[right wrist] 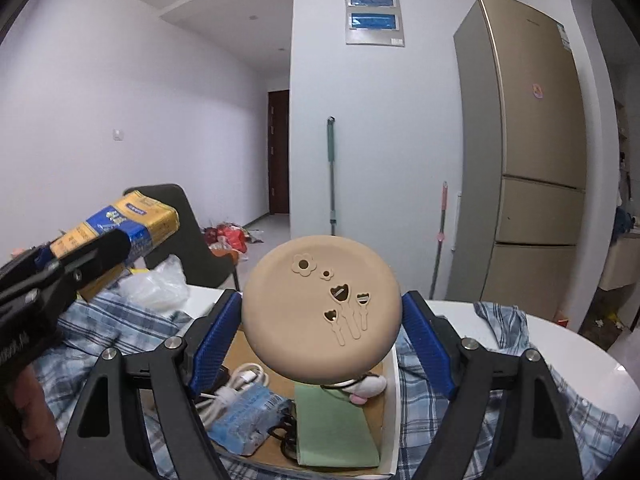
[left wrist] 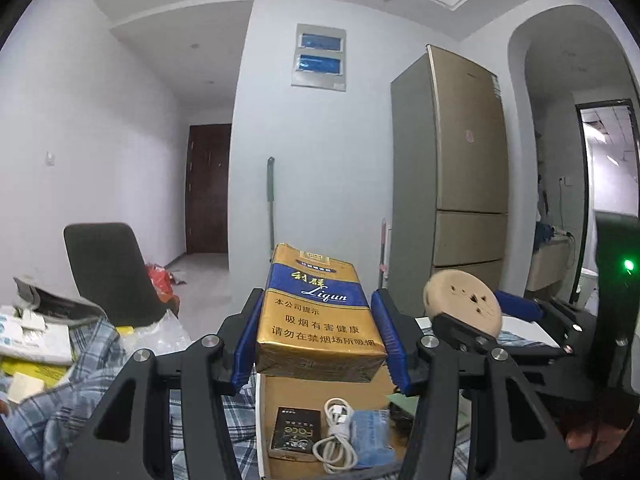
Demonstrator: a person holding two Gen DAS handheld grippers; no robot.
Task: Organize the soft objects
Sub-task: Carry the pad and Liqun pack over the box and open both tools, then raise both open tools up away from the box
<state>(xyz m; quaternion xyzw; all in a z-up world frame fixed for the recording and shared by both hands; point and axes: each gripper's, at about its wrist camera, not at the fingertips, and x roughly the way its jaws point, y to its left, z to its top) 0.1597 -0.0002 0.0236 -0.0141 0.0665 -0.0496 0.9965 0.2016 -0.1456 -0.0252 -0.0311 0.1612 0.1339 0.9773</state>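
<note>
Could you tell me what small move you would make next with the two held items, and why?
Probably lower the left gripper to set the gold and blue Liqun cigarette carton into the open cardboard tray below it. Both grippers are loaded, the right gripper with the round beige silicone pad, and the tray already holds a white cable and a blue packet.

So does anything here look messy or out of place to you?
Yes. A plaid shirt lies crumpled across the white table, under the open box. On the floor by the dark doorway, red litter is scattered.
</note>
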